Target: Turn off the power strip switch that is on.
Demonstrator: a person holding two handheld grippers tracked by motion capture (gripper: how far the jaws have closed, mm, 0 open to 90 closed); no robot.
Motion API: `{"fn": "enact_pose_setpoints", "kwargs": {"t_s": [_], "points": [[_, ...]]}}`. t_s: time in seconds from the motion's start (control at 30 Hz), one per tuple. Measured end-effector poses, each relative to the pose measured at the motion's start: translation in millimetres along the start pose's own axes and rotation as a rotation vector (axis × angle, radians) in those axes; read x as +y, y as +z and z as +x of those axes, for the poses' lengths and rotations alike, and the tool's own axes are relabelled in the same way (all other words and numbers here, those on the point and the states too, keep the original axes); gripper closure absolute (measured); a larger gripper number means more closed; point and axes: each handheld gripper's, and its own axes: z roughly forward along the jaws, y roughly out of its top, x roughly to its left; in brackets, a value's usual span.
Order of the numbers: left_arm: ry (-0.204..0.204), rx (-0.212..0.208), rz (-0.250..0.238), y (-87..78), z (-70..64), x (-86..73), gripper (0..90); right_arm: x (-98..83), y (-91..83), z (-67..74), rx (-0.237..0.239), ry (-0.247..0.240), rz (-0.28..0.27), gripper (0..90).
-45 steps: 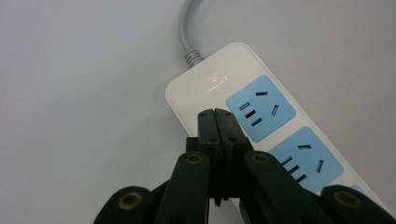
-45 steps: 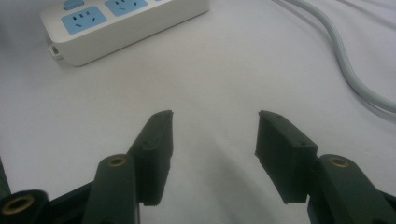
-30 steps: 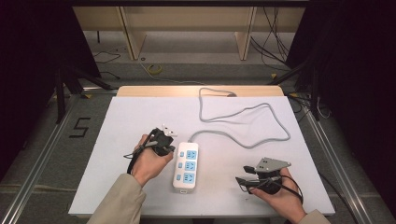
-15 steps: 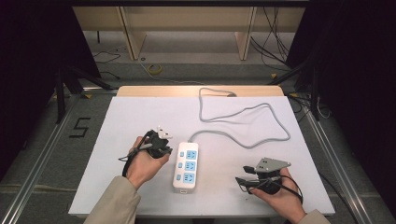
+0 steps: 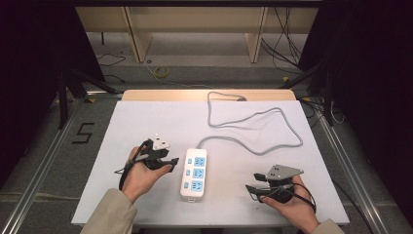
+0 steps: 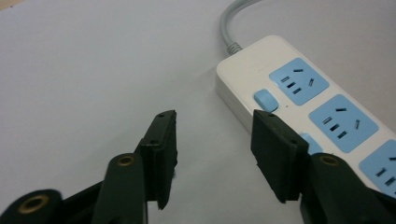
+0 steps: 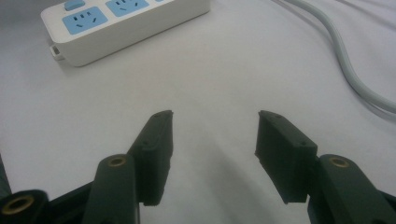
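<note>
A white power strip (image 5: 194, 174) with blue sockets lies in the middle of the white table (image 5: 146, 126). Its grey cable (image 5: 253, 141) loops off to the far right. My left gripper (image 5: 170, 163) sits in a hand just left of the strip, pointing at it. Its jaws have just been opening, and in the left gripper view (image 6: 215, 126) nothing lies between them, with the strip (image 6: 327, 112) just beyond the right jaw. My right gripper (image 5: 252, 182) rests at the near right and stands open (image 7: 215, 116) over bare table, well short of the strip (image 7: 126, 23).
The cable (image 7: 345, 60) runs past the right jaw's far side. Wooden furniture legs (image 5: 139, 34) and loose floor cables (image 5: 160, 73) lie behind the table. A "5" (image 5: 83, 132) is marked on the floor at left. Metal rails (image 5: 44, 165) flank the table.
The left hand and its gripper have shifted a little left and toward the near edge, away from the strip. The right hand has stayed put.
</note>
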Motion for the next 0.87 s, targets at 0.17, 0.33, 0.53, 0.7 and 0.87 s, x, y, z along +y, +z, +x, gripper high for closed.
{"fn": "enact_pose_setpoints", "kwargs": {"t_s": [0.17,0.33,0.53,0.7,0.87], "points": [[-0.001,0.012,-0.016,-4.6,6.0,-11.0,36.6,0.1,0.2,0.2,-0.001,0.000,0.001,46.9],[-0.020,0.028,-0.018,-8.6,12.9,-24.5,30.5,0.0,0.0,0.0,-0.001,0.000,0.001,46.9],[-0.040,0.055,-0.020,-14.8,21.0,-40.8,27.2,0.1,0.0,0.2,-0.001,-0.001,0.000,46.9],[-0.058,0.078,-0.022,-17.7,26.8,-48.3,26.2,0.2,0.5,0.7,0.000,-0.002,0.002,46.9],[-0.062,0.101,-0.003,-13.6,32.2,-52.5,25.9,-0.1,0.3,0.3,-0.003,-0.001,0.001,46.7]]}}
